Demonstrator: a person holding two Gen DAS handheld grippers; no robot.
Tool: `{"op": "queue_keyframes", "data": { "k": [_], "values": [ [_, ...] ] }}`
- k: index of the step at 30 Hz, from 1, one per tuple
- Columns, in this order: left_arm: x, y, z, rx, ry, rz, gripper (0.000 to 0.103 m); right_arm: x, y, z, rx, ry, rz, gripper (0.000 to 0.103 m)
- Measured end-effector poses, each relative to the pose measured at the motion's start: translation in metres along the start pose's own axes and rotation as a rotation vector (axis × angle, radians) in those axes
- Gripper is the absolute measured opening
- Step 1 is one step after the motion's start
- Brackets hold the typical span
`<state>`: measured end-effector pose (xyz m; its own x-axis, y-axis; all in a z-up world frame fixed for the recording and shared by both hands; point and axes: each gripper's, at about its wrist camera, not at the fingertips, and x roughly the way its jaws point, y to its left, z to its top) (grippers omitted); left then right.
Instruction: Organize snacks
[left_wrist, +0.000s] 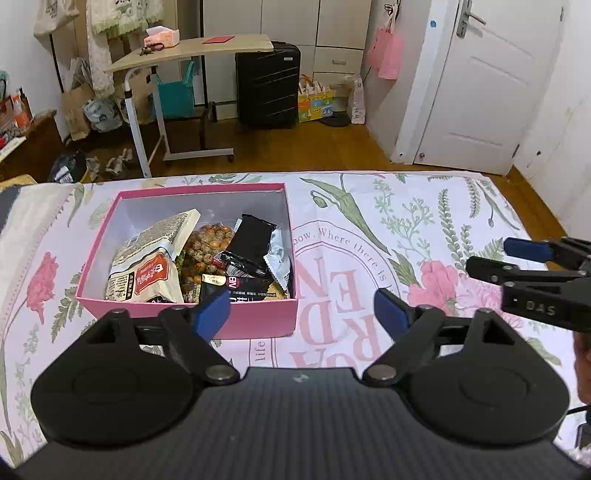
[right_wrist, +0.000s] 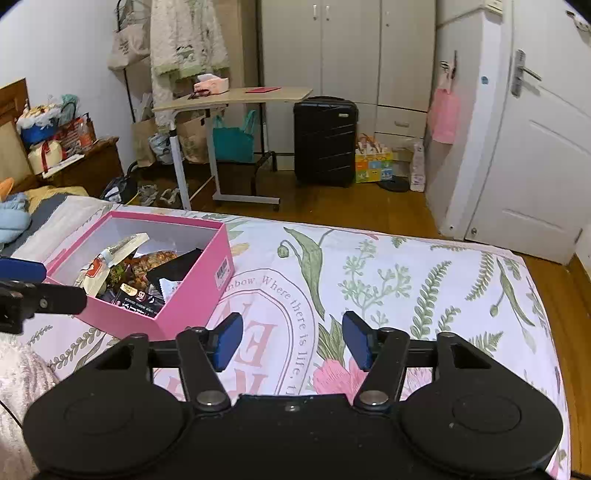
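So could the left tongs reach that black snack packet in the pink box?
Probably yes: the pink box has no lid, the black packet lies on top of the pile, and the left tongs are open and empty just before it.

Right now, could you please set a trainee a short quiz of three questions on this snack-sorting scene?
1. True or false: the left tongs hold a snack packet.
2. Where do the snacks lie? A) in the pink box B) loose on the floral bedspread C) on the side table
3. Fill in: the white packet with the red label leans at the box's ____ side in the left wrist view.

Key
1. False; both the left tongs and the right tongs are open with nothing between them.
2. A
3. left
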<state>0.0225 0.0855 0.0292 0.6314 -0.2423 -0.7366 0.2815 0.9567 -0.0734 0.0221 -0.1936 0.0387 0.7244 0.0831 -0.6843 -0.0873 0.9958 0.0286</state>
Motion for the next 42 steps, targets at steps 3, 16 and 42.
{"op": "queue_keyframes", "data": {
  "k": [3,16,42],
  "values": [
    [0.001,-0.009,-0.006,0.013,-0.018,0.006,0.09,-0.004,-0.004,-0.007,0.022,0.002,-0.021,0.07],
    [0.016,-0.033,-0.027,0.017,-0.039,-0.014,0.103,-0.008,-0.018,-0.034,0.111,0.046,-0.077,0.082],
    [0.032,-0.03,-0.048,0.02,-0.01,0.082,0.103,-0.015,-0.003,-0.051,0.107,-0.001,-0.138,0.097]
  ]
}}
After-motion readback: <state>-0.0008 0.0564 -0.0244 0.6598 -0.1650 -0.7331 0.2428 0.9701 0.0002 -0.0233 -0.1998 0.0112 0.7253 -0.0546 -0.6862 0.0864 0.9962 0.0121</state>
